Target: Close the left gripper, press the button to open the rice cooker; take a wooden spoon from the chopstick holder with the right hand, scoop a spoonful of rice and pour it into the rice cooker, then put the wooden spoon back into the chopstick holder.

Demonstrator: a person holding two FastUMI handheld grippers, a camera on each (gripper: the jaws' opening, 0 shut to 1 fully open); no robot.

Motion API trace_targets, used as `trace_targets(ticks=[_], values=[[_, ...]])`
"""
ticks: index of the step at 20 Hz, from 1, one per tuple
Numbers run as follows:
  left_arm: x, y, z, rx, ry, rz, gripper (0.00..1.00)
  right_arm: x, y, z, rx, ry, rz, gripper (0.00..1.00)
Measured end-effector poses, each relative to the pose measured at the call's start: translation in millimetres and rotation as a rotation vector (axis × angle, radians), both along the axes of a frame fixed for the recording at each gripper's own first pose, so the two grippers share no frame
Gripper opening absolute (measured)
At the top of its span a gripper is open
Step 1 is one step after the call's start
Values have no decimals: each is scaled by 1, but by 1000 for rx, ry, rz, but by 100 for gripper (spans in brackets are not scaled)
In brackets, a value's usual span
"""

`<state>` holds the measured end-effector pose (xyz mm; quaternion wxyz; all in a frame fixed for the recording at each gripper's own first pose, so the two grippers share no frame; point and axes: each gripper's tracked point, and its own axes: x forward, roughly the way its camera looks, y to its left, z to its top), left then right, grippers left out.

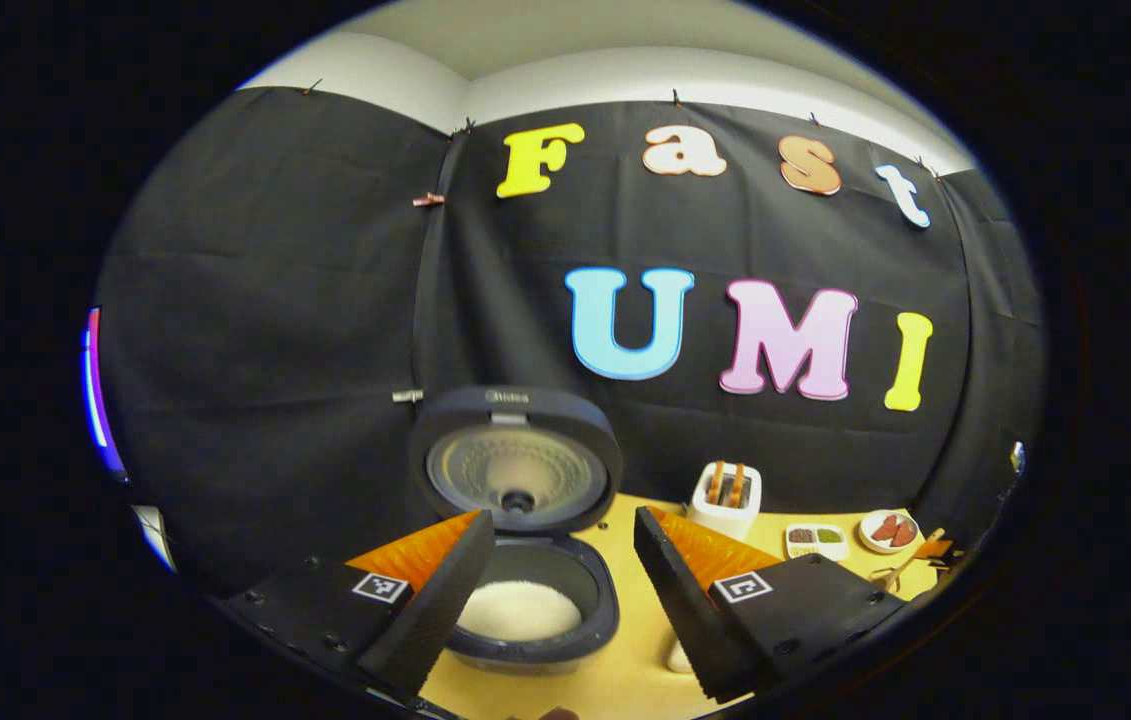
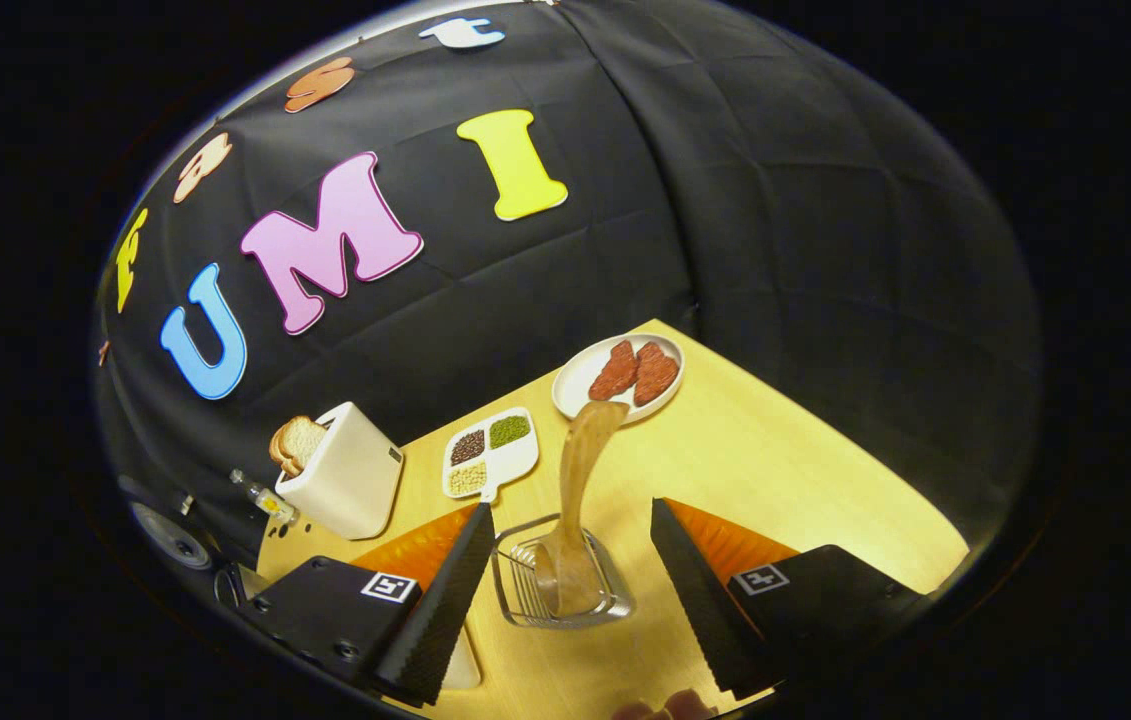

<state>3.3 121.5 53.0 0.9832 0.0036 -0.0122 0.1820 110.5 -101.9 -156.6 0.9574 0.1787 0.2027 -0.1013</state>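
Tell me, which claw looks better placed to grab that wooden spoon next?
The right claw: it is open, with the wooden spoon standing in the chopstick holder between its fingers. The left claw faces the open rice cooker instead.

Smooth wooden spoon (image 2: 580, 480), shiny wire chopstick holder (image 2: 565, 585), matt wooden table (image 2: 775, 470), glossy rice cooker (image 1: 525, 500)

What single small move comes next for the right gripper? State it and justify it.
Probably lower the right gripper and close on the wooden spoon: the black rice cooker's lid is already up, and the spoon stands in the wire chopstick holder between the open fingers, ungrasped.
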Motion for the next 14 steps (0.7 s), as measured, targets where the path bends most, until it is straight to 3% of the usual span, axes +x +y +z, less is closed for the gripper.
trace_targets(ticks=[4,9,14], values=[[34,38,35,118,-81,-21,95,-61,2,26,-134,-47,-33,98],[76,59,59,197,-168,-92,92,-127,38,64,-239,-138,22,98],[113,84,66,227,-205,-99,92,-189,77,84,-329,-174,86,98]])
